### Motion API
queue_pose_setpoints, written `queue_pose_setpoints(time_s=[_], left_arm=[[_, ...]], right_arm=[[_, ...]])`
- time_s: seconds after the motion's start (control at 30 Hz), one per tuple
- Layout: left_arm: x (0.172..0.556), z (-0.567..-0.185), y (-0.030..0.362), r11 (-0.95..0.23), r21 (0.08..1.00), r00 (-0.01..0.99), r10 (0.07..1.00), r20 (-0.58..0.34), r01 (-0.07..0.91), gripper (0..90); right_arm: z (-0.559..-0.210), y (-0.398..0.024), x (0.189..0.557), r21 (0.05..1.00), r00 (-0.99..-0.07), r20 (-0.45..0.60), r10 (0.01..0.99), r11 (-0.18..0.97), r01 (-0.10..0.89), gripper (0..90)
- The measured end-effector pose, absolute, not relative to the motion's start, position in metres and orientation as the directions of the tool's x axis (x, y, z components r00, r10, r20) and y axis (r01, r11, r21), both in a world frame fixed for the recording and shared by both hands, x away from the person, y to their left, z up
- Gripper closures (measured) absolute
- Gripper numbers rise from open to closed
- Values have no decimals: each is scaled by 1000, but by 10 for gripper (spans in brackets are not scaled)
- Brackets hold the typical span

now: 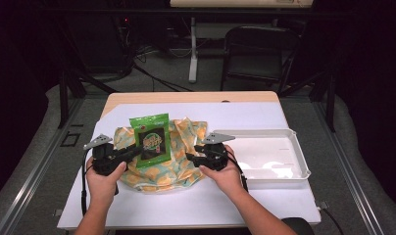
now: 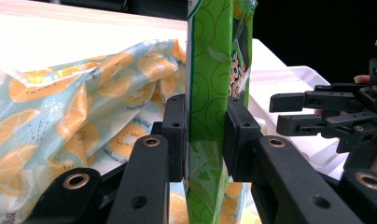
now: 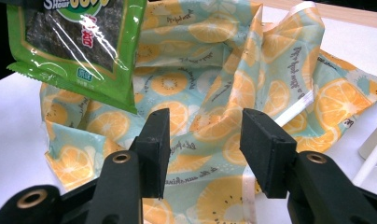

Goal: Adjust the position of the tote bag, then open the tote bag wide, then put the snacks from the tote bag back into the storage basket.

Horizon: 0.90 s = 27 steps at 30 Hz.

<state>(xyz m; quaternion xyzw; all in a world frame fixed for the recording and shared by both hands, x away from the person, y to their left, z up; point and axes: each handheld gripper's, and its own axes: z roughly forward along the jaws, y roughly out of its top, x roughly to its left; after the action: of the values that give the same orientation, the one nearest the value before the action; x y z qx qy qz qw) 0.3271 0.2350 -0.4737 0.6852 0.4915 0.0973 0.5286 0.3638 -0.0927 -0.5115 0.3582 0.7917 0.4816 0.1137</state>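
Note:
A green snack packet (image 1: pixel 149 139) stands upright over a crumpled cloth bag printed with orange slices (image 1: pixel 179 161). My left gripper (image 1: pixel 133 151) is shut on the packet's lower edge. In the left gripper view both pads (image 2: pixel 175 135) press the green packet (image 2: pixel 210 70) from either side, with the left gripper (image 2: pixel 206 135) just above the orange-print bag (image 2: pixel 60 102). My right gripper (image 1: pixel 192 157) hovers open at the bag's right side. In its own view the right gripper (image 3: pixel 207 149) has nothing between its jaws, the bag (image 3: pixel 252 79) lies beneath, and the packet (image 3: pixel 79 42) hangs at upper left.
A white rectangular tray (image 1: pixel 296 169) sits on the table to the right of the bag; its corner (image 3: pixel 375 144) is close to my right gripper. The right gripper (image 2: pixel 308 112) is seen farther off in the left gripper view. A dark folding chair (image 1: pixel 257 49) stands beyond the table.

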Motion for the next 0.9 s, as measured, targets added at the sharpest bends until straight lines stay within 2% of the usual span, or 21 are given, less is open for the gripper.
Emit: queue_pose_setpoints(time_s=[0.6, 0.9], left_arm=[[330, -465, 212, -6, 837, 557, 749, -359, 547, 732], [344, -448, 185, -24, 851, 588, 733, -342, 524, 732]], right_arm=[[-507, -110, 358, 855, -681, 175, 711, 234, 464, 545], [-479, -128, 368, 866, -664, 208, 718, 180, 466, 576]])
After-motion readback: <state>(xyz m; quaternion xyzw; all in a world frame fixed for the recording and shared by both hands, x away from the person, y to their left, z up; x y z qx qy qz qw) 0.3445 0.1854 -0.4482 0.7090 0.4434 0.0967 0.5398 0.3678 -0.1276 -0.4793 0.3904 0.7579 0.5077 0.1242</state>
